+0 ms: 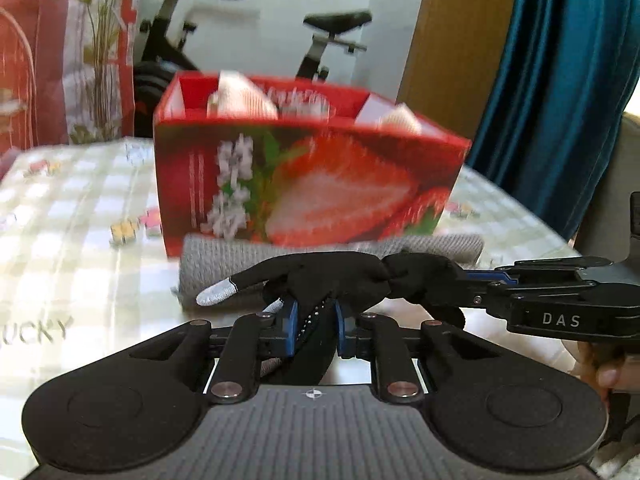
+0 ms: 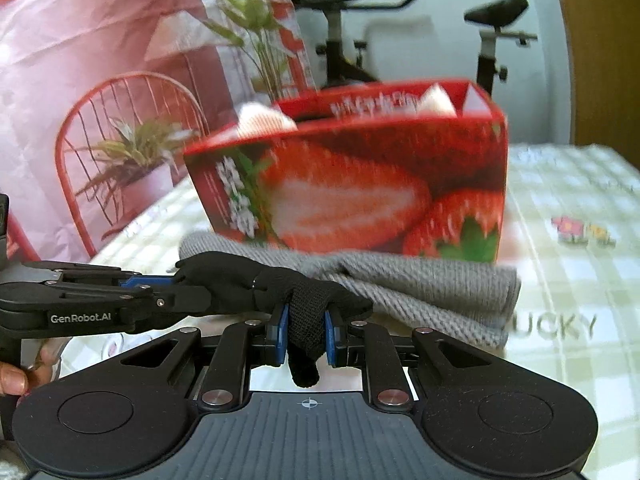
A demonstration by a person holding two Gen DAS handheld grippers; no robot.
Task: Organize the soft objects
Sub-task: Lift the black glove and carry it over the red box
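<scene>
Glove, left wrist view: black glove (image 1: 340, 280) with grey fingertips hangs stretched between both tools, just above the folded grey knit (image 1: 320, 256) lying on the checked tablecloth (image 1: 80, 208), in front of the strawberry box (image 1: 304, 176).
Left gripper, same view: left gripper (image 1: 316, 328) has its blue pads nearly together, pinching a fold of the glove.
Right gripper, same view: right gripper (image 1: 460, 280) comes in from the right side, jaws closed on the glove's other end.
Risk, same view: loose grey-tipped fingers dangle close to the knit; I judge they could snag on it and drag it along if the glove is carried low.

Glove, right wrist view: glove (image 2: 280, 280) bunched near the middle, one finger drooping down between the pads.
Right gripper, this view: right gripper (image 2: 306, 336) narrowly parted only by the cloth it clamps.
Left gripper, this view: left gripper (image 2: 180, 280) enters from the left side, closed on the cuff end.
Box, this view: strawberry box (image 2: 360, 184) already holds pale rolled items (image 2: 260, 120) in its compartments; which slot is free cannot be told.
Risk, this view: thin bites on stretchy fabric may slip if the tools pull apart; releasing unevenly could drop the glove outside the box or knock its rim, as the box looks light.
</scene>
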